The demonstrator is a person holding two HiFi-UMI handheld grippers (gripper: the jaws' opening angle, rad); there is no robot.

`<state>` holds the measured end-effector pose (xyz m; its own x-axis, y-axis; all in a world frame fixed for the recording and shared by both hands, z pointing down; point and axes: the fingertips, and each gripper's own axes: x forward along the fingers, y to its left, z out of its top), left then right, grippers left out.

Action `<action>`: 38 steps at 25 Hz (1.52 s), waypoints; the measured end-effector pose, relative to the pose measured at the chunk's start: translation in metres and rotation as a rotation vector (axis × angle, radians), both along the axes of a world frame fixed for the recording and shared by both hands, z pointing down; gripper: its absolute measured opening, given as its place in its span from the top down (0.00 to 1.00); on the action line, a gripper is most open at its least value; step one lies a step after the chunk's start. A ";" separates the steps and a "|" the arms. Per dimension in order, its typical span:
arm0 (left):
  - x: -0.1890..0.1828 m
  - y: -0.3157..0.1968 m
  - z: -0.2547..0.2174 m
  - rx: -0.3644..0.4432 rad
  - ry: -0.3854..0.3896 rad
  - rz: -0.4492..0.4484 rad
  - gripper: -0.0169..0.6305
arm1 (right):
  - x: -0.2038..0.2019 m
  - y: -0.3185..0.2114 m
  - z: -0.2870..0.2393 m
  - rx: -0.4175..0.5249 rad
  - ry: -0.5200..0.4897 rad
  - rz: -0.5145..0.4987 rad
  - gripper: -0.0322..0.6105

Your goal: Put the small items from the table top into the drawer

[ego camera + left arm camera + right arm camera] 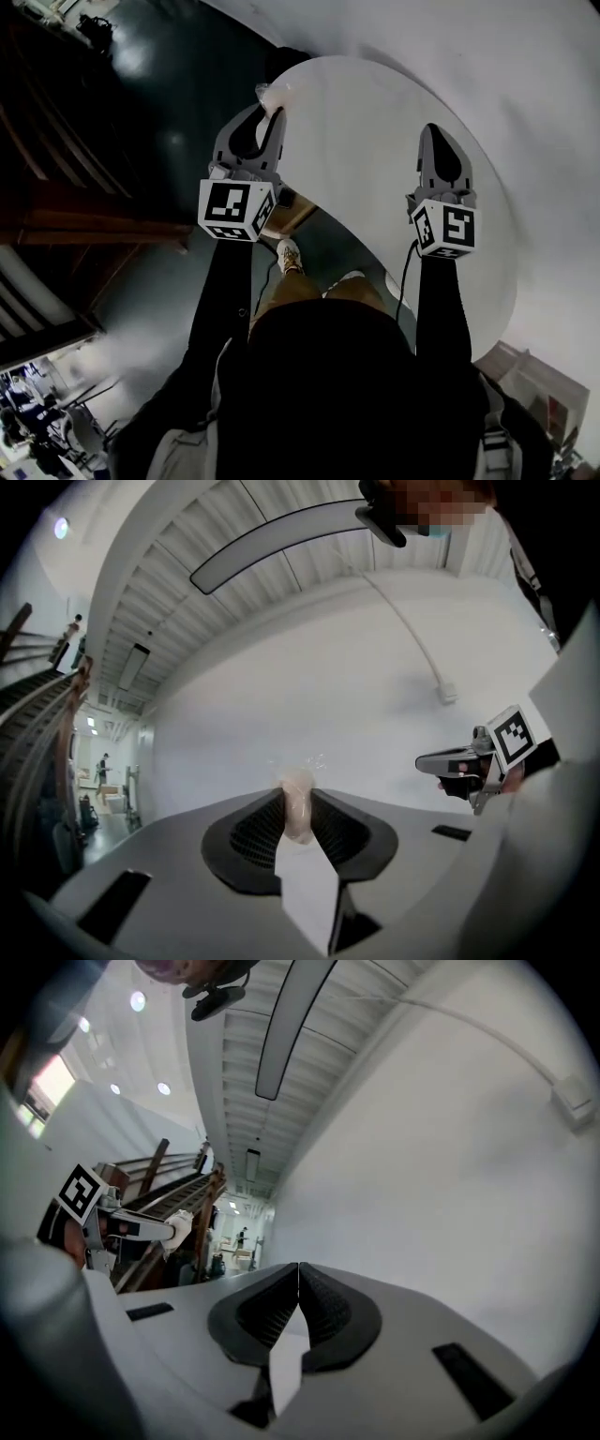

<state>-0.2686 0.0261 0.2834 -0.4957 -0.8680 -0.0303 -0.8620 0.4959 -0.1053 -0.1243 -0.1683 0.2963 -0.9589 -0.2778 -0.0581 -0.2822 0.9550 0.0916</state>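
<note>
My left gripper (271,111) points level and is shut on a small pale item in clear wrap (270,94). In the left gripper view the small pale item (298,803) stands upright, pinched between the dark ribbed pads (255,829). My right gripper (432,131) is held out beside it, jaws shut with nothing between them; in the right gripper view the right gripper's (298,1274) pads meet edge to edge. Both grippers hang over a white rounded surface (366,141). Each sees the other: the right gripper (442,761) and the left gripper (155,1230). No drawer is in view.
A white wall (328,686) with a cable (412,639) fills the space ahead. Dark wooden stairs (84,220) and dark floor (178,84) lie to the left. My shoes (289,255) stand below. People stand far off down a hall (103,771).
</note>
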 end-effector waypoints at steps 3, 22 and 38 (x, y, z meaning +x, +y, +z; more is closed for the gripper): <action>-0.023 0.048 0.008 -0.007 0.003 -0.094 0.82 | -0.048 0.043 0.005 0.003 -0.008 -0.112 0.91; -0.032 0.096 0.192 -0.422 0.267 -0.064 0.82 | -0.116 0.123 0.036 -0.027 0.068 -0.299 0.91; 0.036 0.079 0.402 -0.957 0.612 0.253 0.82 | -0.117 0.112 0.082 -0.084 0.171 -0.260 0.91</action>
<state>-0.2324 0.1052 0.6851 -0.0098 -0.4834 0.8754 -0.9612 0.2458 0.1249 -0.2416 -0.0566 0.3782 -0.9923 -0.0194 0.1224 -0.0153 0.9993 0.0345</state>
